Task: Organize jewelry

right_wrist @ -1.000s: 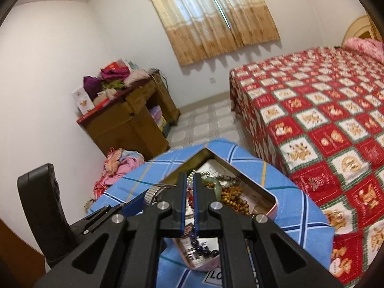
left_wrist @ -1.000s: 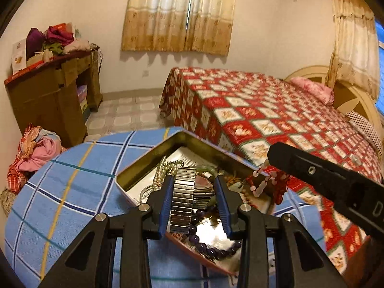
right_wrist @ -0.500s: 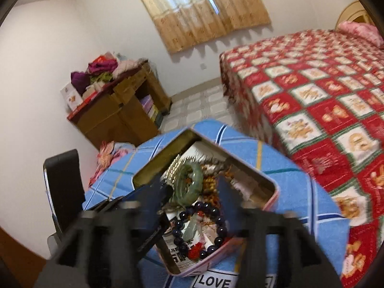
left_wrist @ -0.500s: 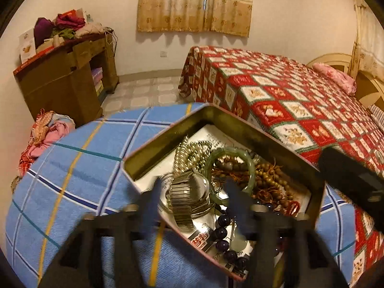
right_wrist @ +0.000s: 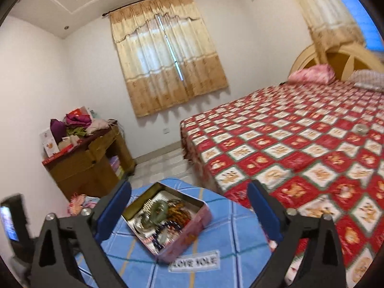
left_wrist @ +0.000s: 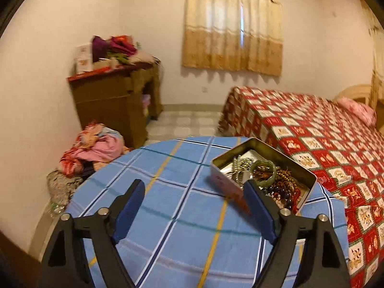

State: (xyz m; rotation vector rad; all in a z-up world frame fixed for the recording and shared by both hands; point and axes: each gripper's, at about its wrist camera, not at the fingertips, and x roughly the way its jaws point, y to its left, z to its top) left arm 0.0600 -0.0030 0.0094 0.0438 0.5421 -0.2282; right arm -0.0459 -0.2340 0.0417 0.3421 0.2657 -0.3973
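An open pink metal tin [left_wrist: 222, 182] [right_wrist: 189, 230] stands on the round table with a blue checked cloth [left_wrist: 172, 216] [right_wrist: 228, 235]. It holds a green bangle [left_wrist: 263, 171] [right_wrist: 159, 207], a metal watch band [left_wrist: 238, 172], brown and dark bead bracelets [left_wrist: 283, 180] and a pearl string. My left gripper [left_wrist: 193, 194] is open and empty, above the cloth to the left of the tin. My right gripper [right_wrist: 189, 196] is open and empty, raised above and behind the tin.
A bed with a red patterned cover [left_wrist: 324, 141] [right_wrist: 300, 144] lies right of the table. A wooden cabinet with clothes on top [left_wrist: 115, 91] [right_wrist: 86, 160] stands at the left wall. A clothes pile [left_wrist: 93, 148] lies on the floor. A white label [right_wrist: 194, 261] lies on the cloth.
Both grippers opened, let go of the watch band and beads into the tin, and pulled back and up. The left one also swung to the left.
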